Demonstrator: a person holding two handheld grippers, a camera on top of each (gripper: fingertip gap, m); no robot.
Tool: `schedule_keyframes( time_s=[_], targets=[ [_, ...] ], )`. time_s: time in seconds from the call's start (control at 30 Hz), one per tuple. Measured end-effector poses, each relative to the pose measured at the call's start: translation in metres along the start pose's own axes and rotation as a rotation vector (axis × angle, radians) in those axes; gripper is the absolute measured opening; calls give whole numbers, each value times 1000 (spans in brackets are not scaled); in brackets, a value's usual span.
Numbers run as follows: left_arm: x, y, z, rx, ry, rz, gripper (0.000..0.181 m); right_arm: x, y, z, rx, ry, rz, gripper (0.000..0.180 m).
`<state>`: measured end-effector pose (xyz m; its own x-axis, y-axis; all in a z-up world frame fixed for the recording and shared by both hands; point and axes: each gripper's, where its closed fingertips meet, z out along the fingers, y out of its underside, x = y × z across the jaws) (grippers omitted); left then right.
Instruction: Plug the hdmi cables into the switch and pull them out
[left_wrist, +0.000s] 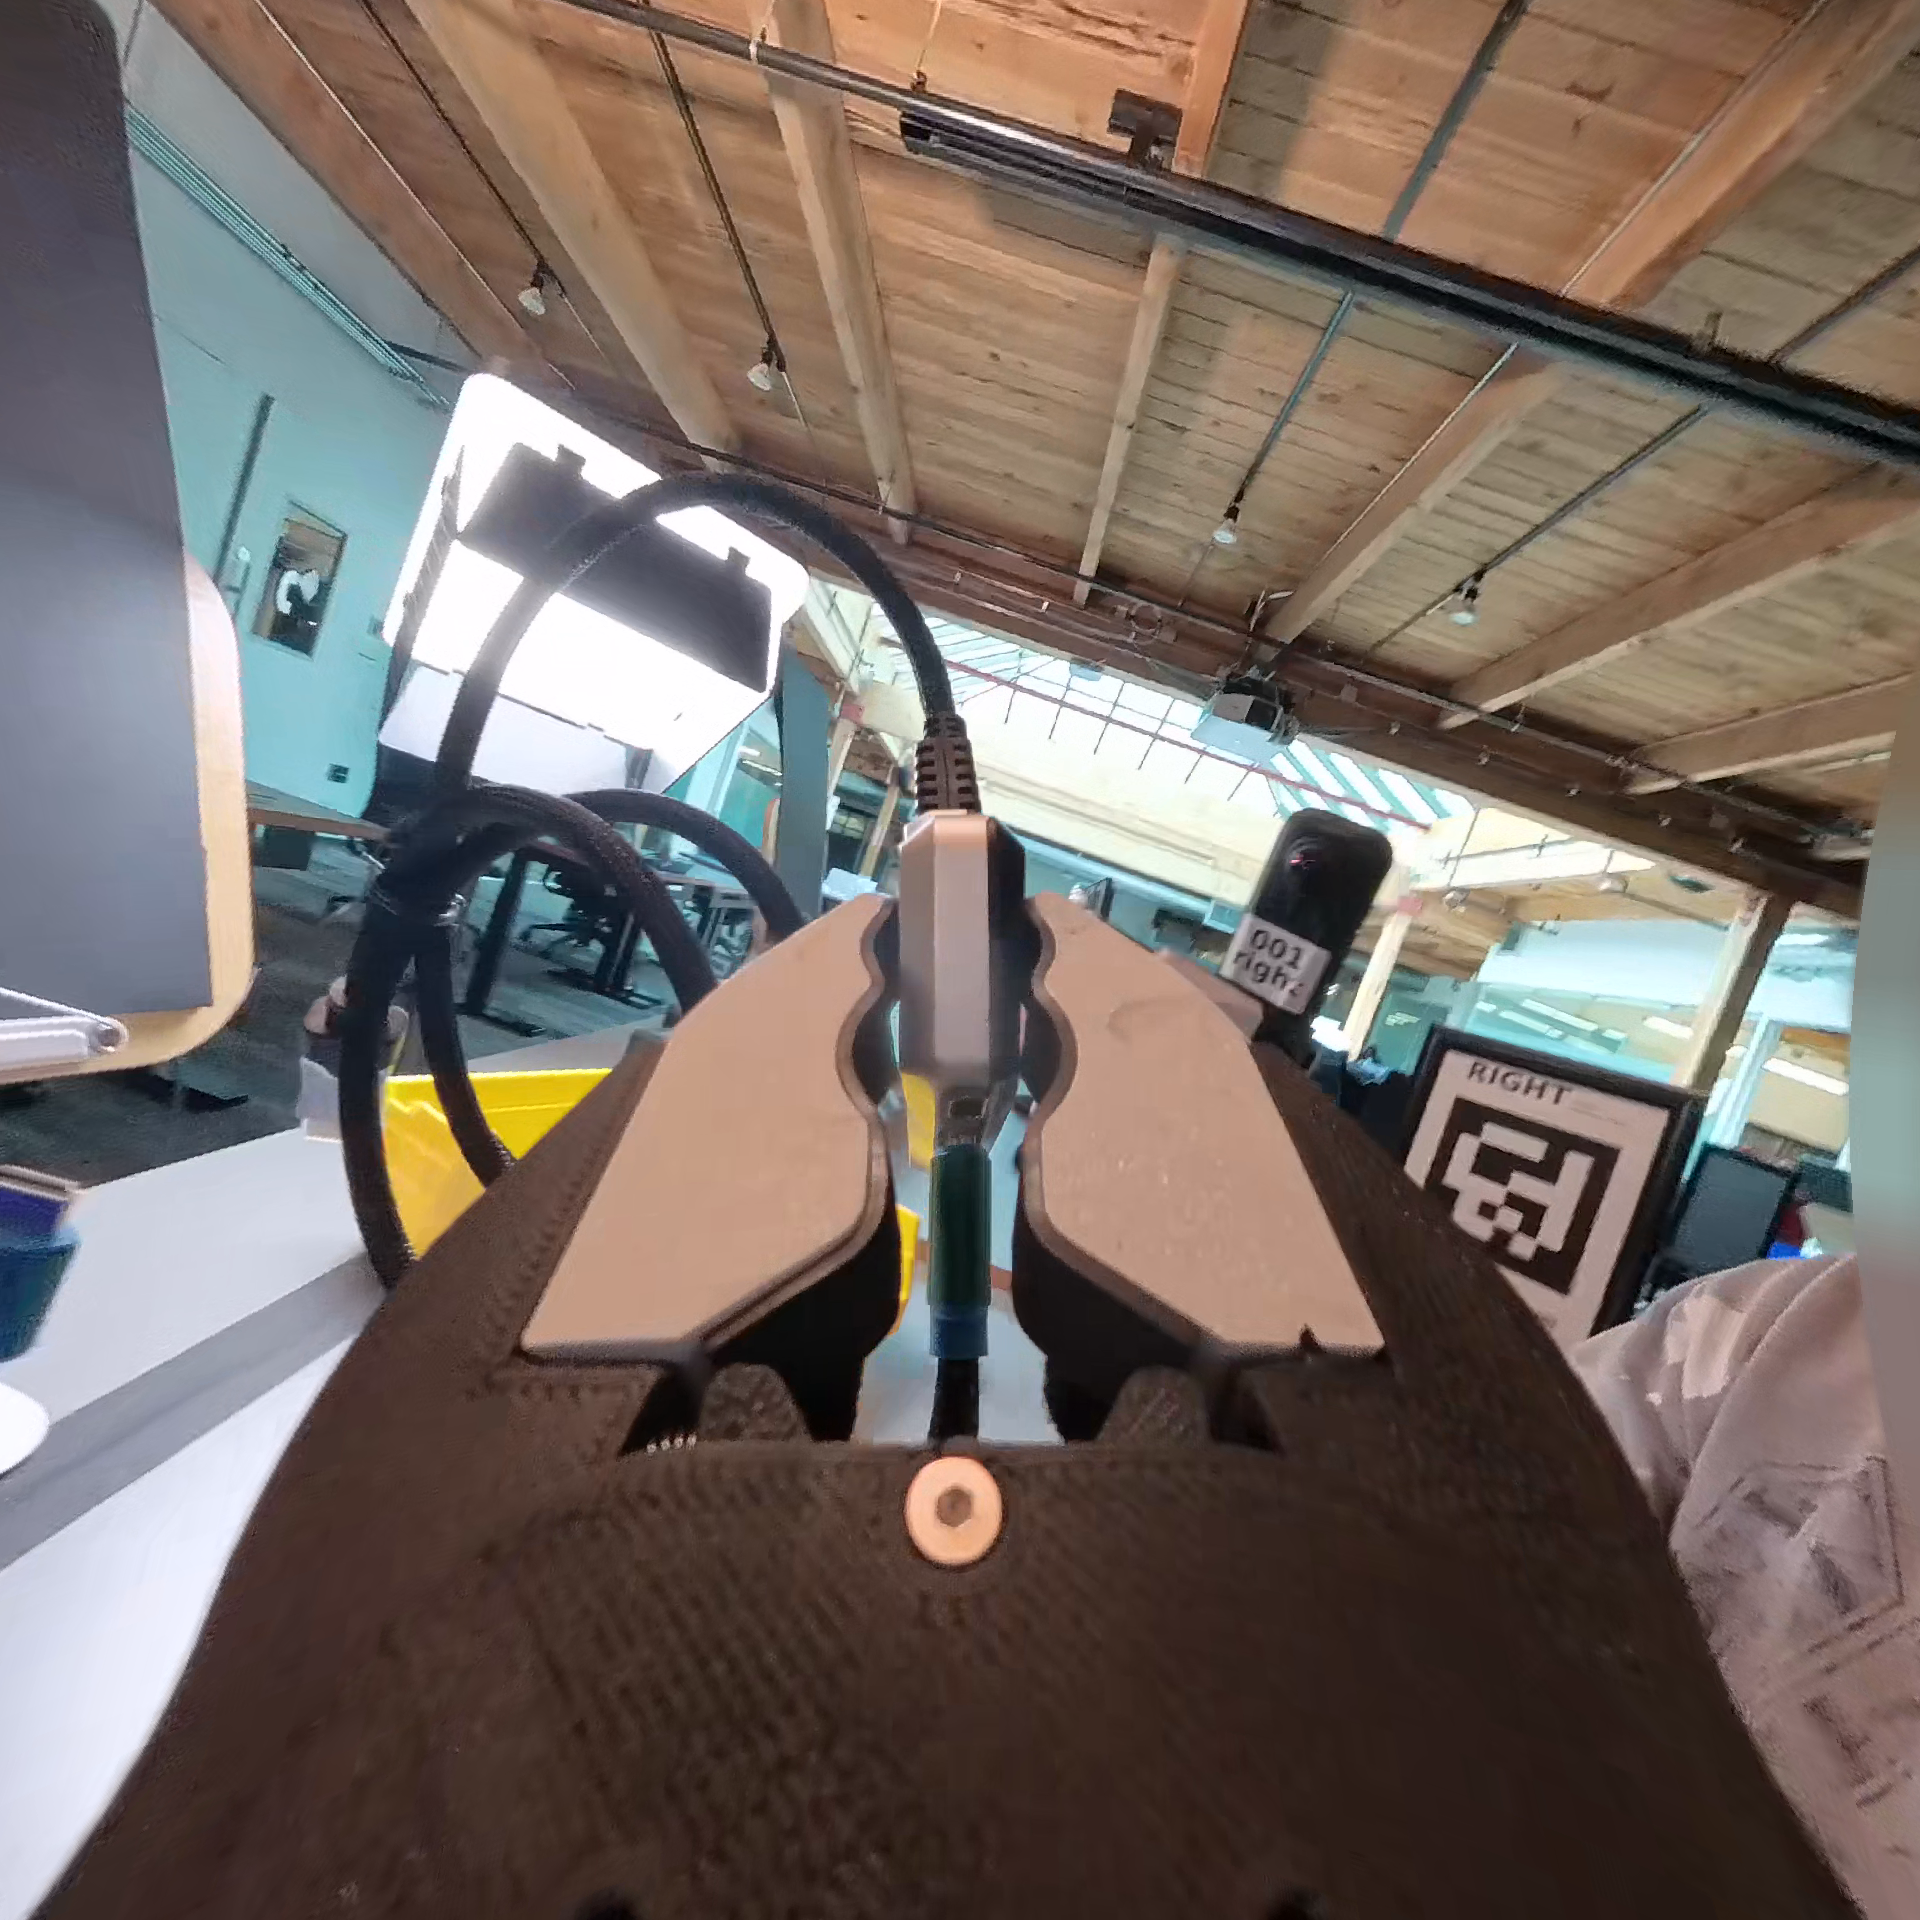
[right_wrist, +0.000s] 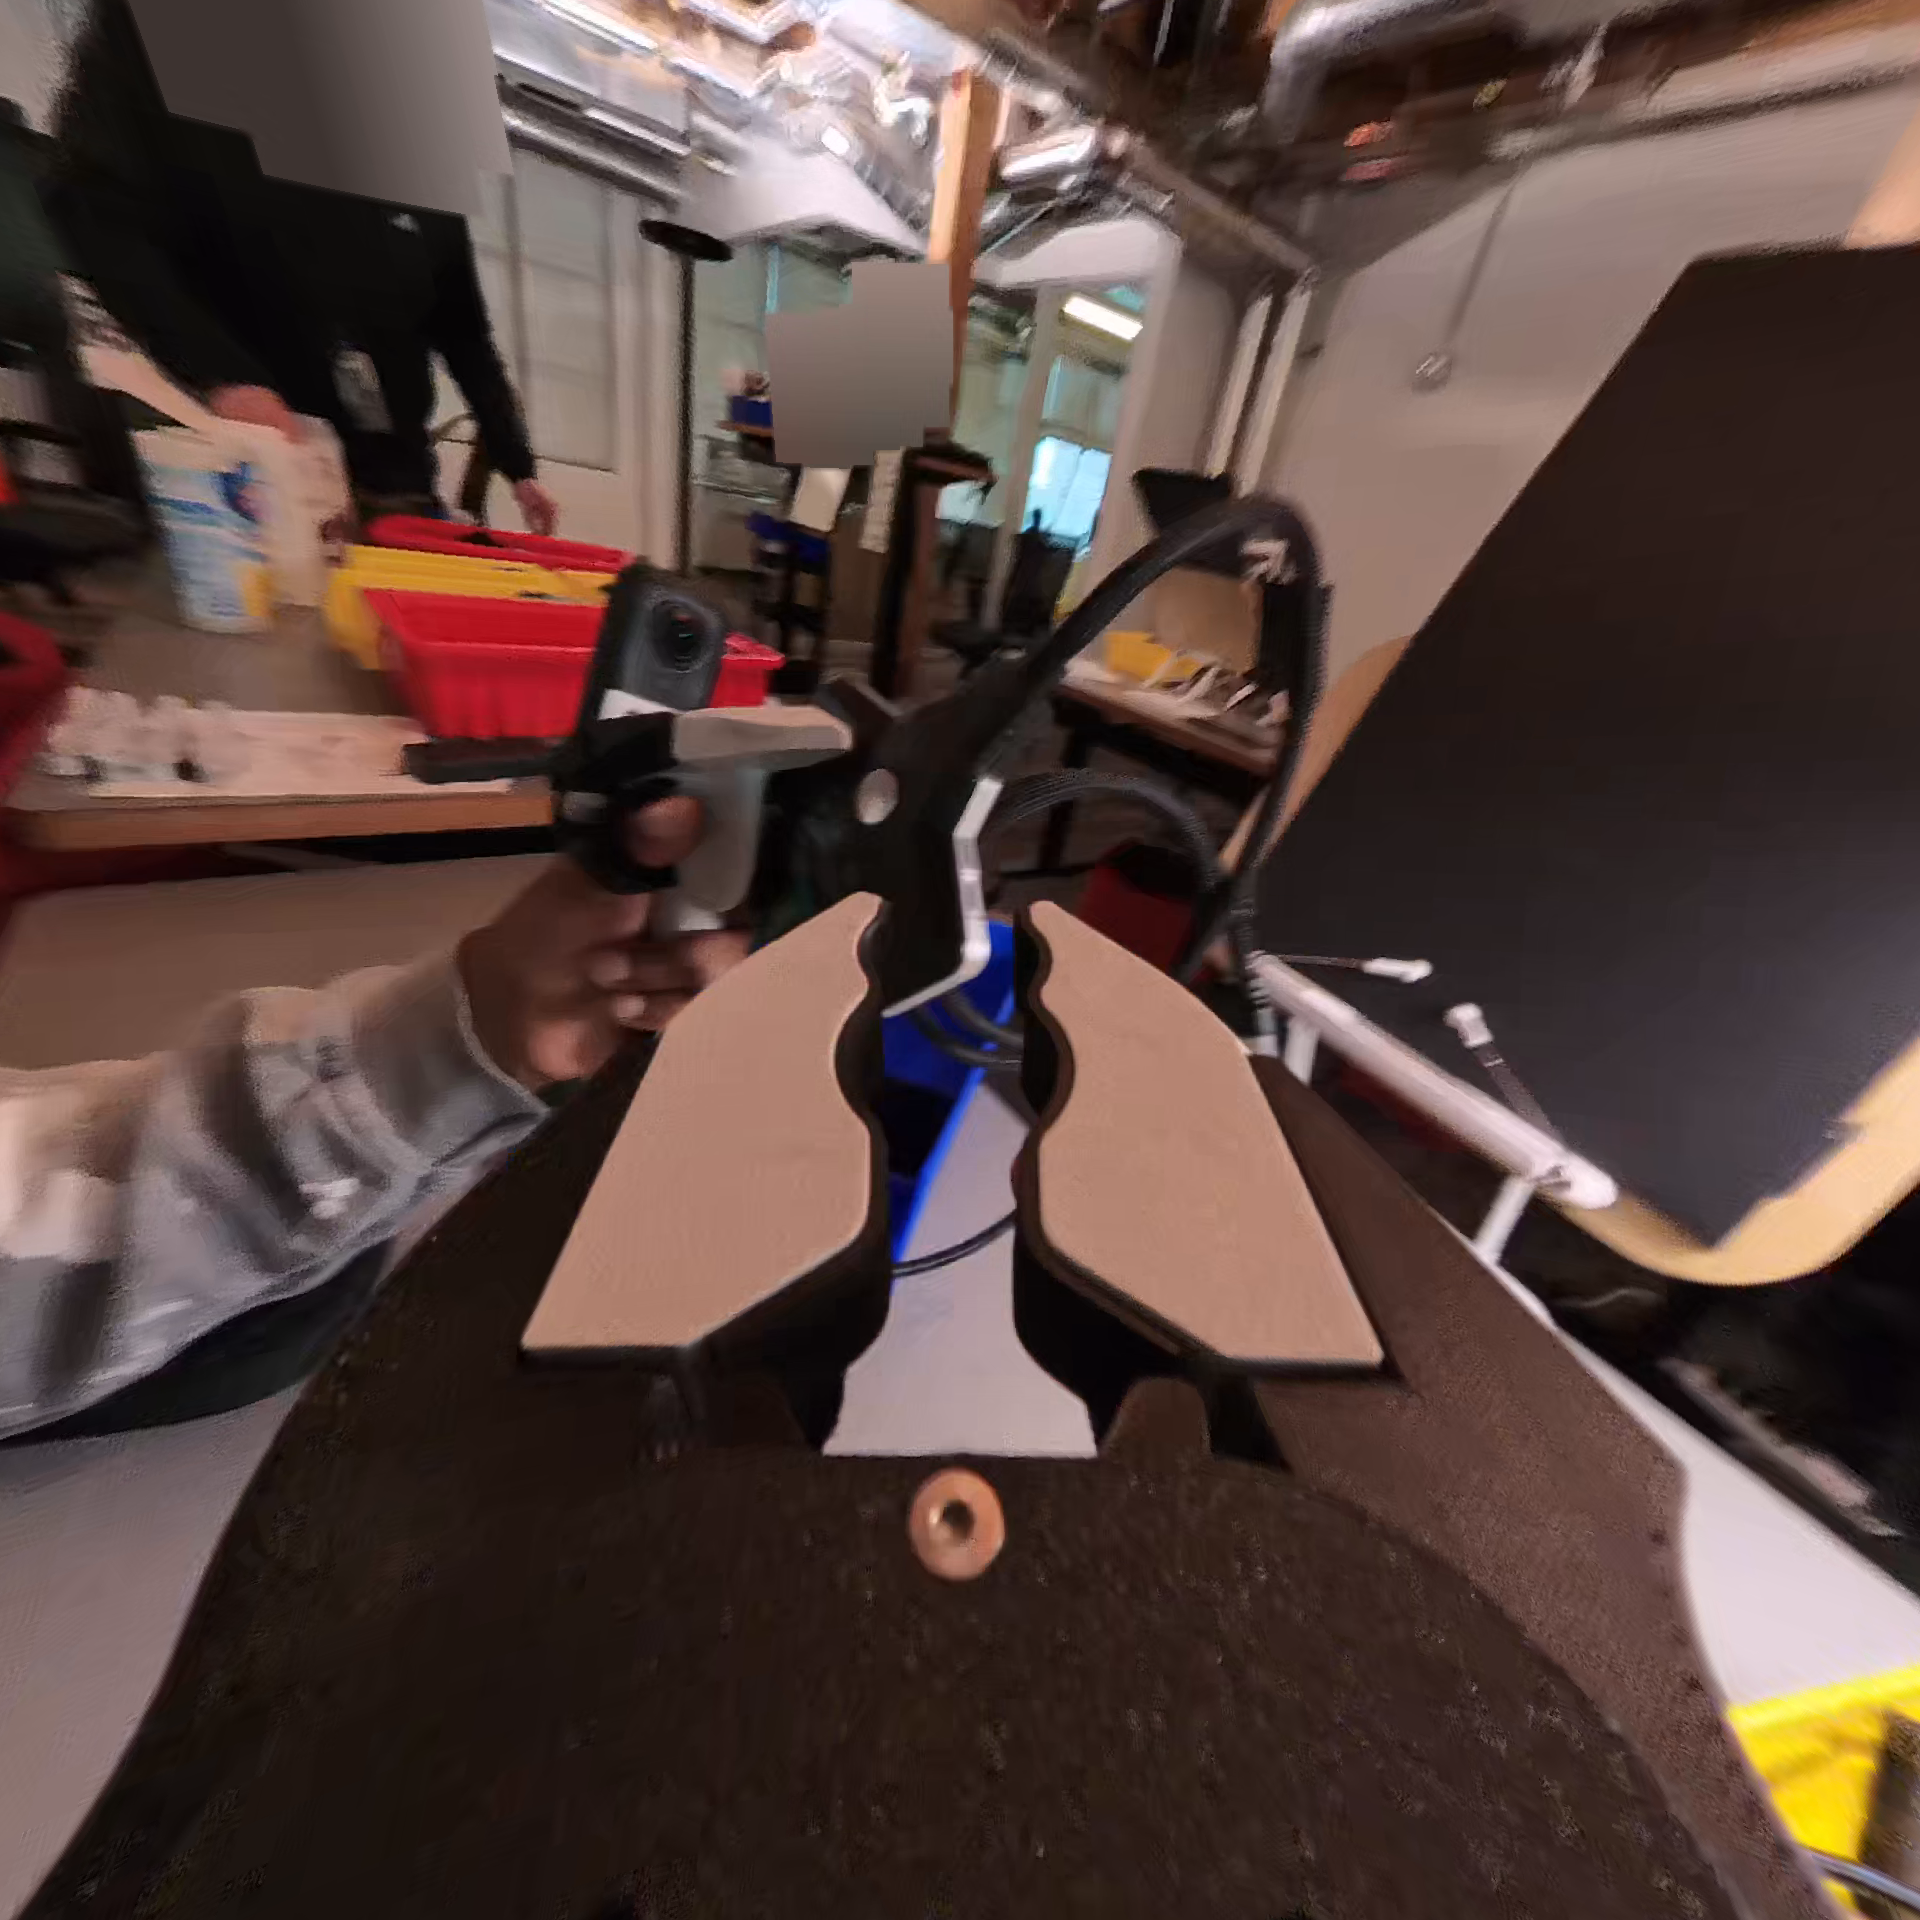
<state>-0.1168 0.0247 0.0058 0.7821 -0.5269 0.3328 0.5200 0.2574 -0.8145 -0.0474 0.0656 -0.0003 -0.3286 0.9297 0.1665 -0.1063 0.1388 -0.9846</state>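
Observation:
My left gripper (left_wrist: 958, 914) is shut on a small silver HDMI switch (left_wrist: 951, 956) and holds it upright above the table. A black braided cable (left_wrist: 582, 582) leaves the switch's top and loops to the left. A dark green plug (left_wrist: 958, 1236) with a blue band sits in the switch's lower end. In the right wrist view the switch (right_wrist: 914, 831) shows as black with a silver edge. Its lower end sits between my right gripper's (right_wrist: 954, 920) narrow-set fingertips. The left gripper (right_wrist: 727, 748) holds it from the left.
A yellow bin (left_wrist: 457, 1132) stands on the white table (left_wrist: 156, 1299) behind the cable loop. Red and yellow bins (right_wrist: 488, 644) and a person stand at a far table. A dark panel with a wooden edge (right_wrist: 1610, 779) stands close on the right, and a blue bin (right_wrist: 935, 1101) lies below the fingers.

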Motion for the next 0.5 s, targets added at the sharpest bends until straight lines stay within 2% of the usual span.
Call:
schedule_keyframes(
  time_s=[0.1, 0.17, 0.23, 0.33, 0.43, 0.5],
  targets=[
    [1, 1, 2, 52, 43, -57, 21, -1, 31, 20, -88, -36, 42, 34],
    [6, 2, 4, 85, 75, -77, 21, -12, 42, 32, -68, -156, 168, 42],
    [11, 9, 10, 82, 94, -78, 21, -24, 36, 35, 21, -277, 295, 42],
    [19, 21, 18, 40, 136, -95, 21, -24, 33, 30, 77, -320, 264, 27],
    [19, 34, 18, -125, 150, -85, 21, -24, 39, 20, -29, -363, 215, 24],
    [18, 46, 14, -278, 113, 19, 24, -26, 53, 7, -161, -398, 138, 23]
  ],
)
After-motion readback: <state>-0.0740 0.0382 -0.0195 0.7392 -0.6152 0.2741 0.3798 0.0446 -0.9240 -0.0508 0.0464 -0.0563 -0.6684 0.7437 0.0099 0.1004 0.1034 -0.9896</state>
